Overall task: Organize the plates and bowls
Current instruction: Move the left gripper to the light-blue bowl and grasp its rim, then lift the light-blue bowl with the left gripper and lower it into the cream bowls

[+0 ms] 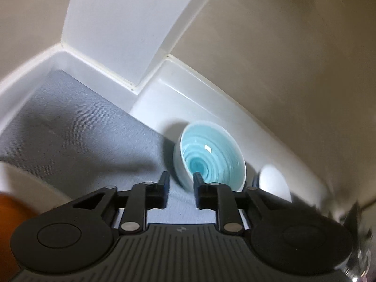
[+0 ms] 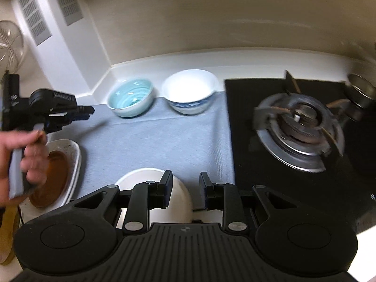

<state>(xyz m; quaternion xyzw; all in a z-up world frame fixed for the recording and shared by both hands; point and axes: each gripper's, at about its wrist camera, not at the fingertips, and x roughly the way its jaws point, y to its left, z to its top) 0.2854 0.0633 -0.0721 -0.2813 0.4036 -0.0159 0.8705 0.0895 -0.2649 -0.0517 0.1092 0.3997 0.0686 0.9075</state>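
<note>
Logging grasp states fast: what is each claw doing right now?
Left claw: open, holding nothing, pointed at the teal bowl.
Right claw: open, holding nothing, above the white bowl.

A pale blue bowl (image 2: pixel 130 96) with darker turquoise rings swirling inside sits at the far side of a grey-blue mat (image 2: pixel 155 141). To its right, a white bowl (image 2: pixel 190 91) carries a blue pattern around its outside. At the near left, a speckled white plate (image 2: pixel 70 164) holds a brown plate (image 2: pixel 52 178). Nearest is a plain white bowl (image 2: pixel 181 202). The stovetop (image 2: pixel 258 176) on the right is glossy black, and both grippers are black.
</note>
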